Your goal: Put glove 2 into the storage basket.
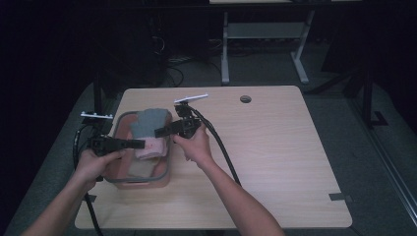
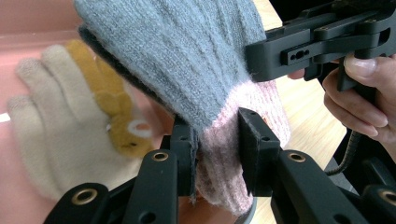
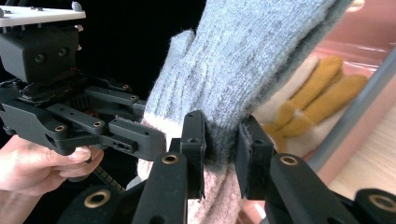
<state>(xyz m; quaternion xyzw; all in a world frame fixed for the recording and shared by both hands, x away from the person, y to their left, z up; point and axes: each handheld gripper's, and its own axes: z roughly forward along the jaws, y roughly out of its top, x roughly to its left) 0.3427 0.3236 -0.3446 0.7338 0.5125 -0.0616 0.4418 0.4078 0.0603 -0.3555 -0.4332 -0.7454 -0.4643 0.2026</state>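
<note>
Evidently unlabelled grey-and-pink glove [image 2: 196, 70] between tongs

Both claws [image 1: 147, 138] clamped, facing inward

— How many gloves do you count?

— Two: one grey and pink glove [image 2: 187, 60] and one cream glove with mustard fingers [image 2: 65, 121].

— And containers?

— One pink bin [image 1: 162, 181], on the one wooden table [image 1: 275, 147].

— How many grippers?

— Two, my left gripper [image 1: 140, 144] and my right gripper [image 1: 160, 132], each with two jaws.
</note>
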